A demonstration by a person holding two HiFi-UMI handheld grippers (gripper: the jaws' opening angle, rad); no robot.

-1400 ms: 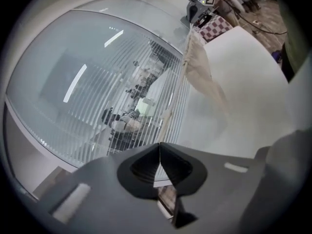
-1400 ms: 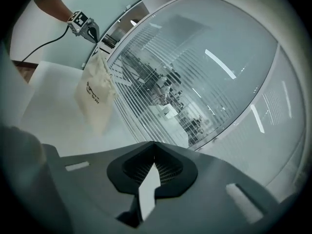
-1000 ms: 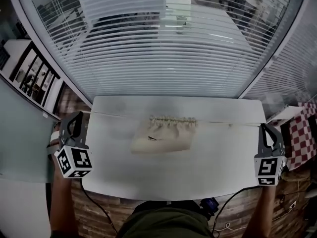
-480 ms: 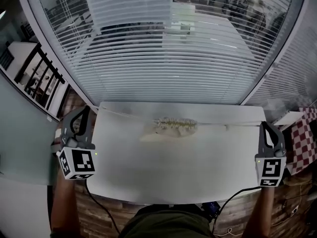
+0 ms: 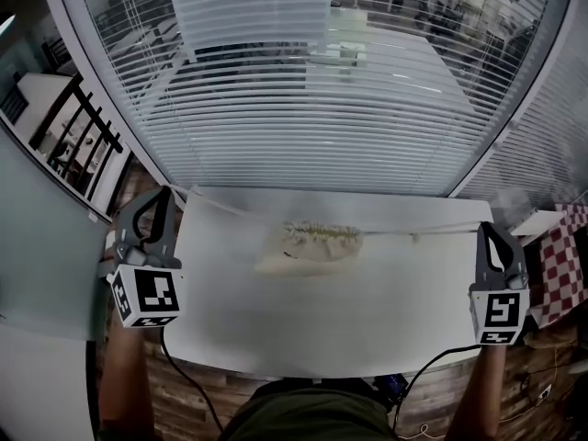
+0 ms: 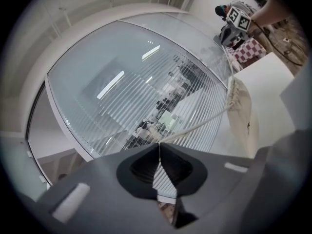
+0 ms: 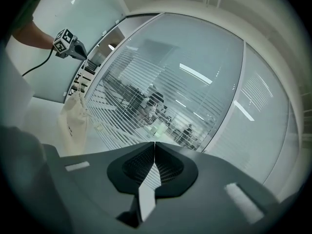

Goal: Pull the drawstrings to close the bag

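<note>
Left gripper (image 6: 159,147), well left of the bag (image 5: 308,249): jaws closed on the left drawstring (image 6: 195,126), which runs taut to the gathered bag mouth. Right gripper (image 7: 154,145), well right of the bag: jaws closed. The right drawstring (image 5: 441,230) leads toward it, but the pinch itself is not visible. The bag lies on the table (image 5: 367,320). An even, level, opposed pull should cinch the mouth without dragging the bag sideways.
</note>
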